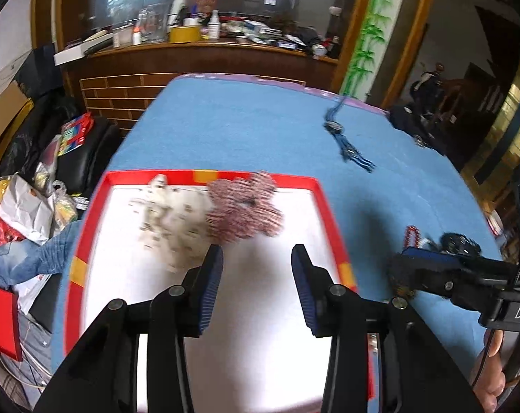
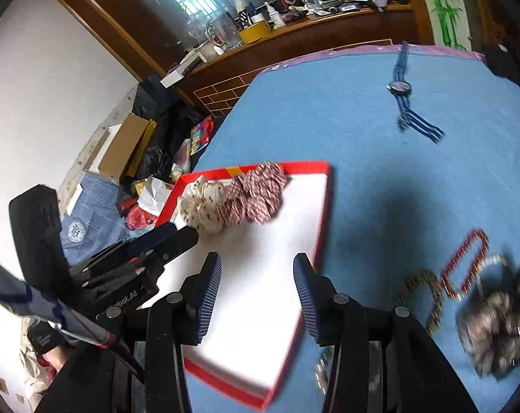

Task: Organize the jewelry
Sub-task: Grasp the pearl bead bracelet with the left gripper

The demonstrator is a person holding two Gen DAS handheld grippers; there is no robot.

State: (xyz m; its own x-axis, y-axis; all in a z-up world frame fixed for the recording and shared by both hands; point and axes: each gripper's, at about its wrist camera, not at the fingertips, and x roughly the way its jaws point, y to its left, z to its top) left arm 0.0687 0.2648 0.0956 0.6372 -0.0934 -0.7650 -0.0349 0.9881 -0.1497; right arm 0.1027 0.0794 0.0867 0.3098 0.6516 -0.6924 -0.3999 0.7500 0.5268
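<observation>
A red-rimmed box with a white floor [image 1: 328, 206] [image 2: 323, 206] lies on the blue table. In it lie a white scrunchie [image 1: 170, 216] [image 2: 203, 210] and a red patterned scrunchie [image 1: 246, 206] [image 2: 256, 196]. My left gripper [image 1: 256, 265] is open and empty above the box floor. My right gripper [image 2: 258, 272] is open and empty over the box's right side. On the cloth to the right lie a red bead bracelet [image 2: 464, 263] [image 1: 411, 235], a gold bracelet [image 2: 428, 299] and a dark scrunchie [image 2: 494, 327]. A blue watch-like piece [image 1: 346, 134] [image 2: 406, 96] lies farther back.
The blue tablecloth [image 1: 232, 127] [image 2: 328, 110] covers the table. A wooden counter with bottles and clutter [image 1: 191, 34] stands behind. Bags, boxes and clothes [image 1: 29, 206] lie on the floor at the left. The right gripper's body [image 1: 466, 282] shows in the left wrist view.
</observation>
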